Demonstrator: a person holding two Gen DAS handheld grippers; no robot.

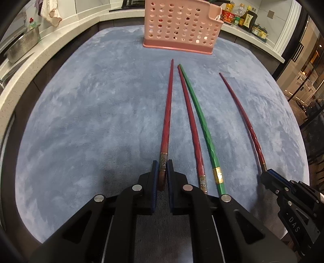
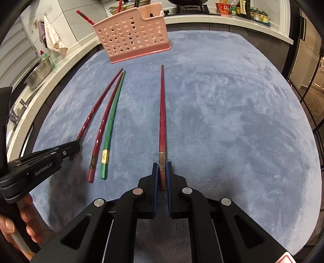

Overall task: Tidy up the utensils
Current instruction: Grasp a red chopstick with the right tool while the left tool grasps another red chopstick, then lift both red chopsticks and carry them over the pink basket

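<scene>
Several chopsticks lie on a blue-grey mat (image 1: 91, 113). My left gripper (image 1: 162, 172) is shut on the thick end of a red chopstick (image 1: 167, 105); it also shows in the right wrist view (image 2: 75, 147). My right gripper (image 2: 162, 172) is shut on another red chopstick (image 2: 162, 113), seen from the left wrist view (image 1: 241, 113) with that gripper (image 1: 267, 174) at its end. Between them lie a loose red chopstick (image 1: 190, 121) and a green chopstick (image 1: 200, 117). A pink perforated utensil basket (image 1: 180, 26) stands at the mat's far edge and holds some chopsticks (image 2: 85, 17).
A white countertop (image 1: 24, 70) curves round the mat. A metal colander (image 1: 22, 46) and a hanging cloth (image 1: 50, 12) are at the left. Sauce bottles and jars (image 1: 241, 16) stand at the back right. A dark glass door (image 1: 303, 81) is at the right.
</scene>
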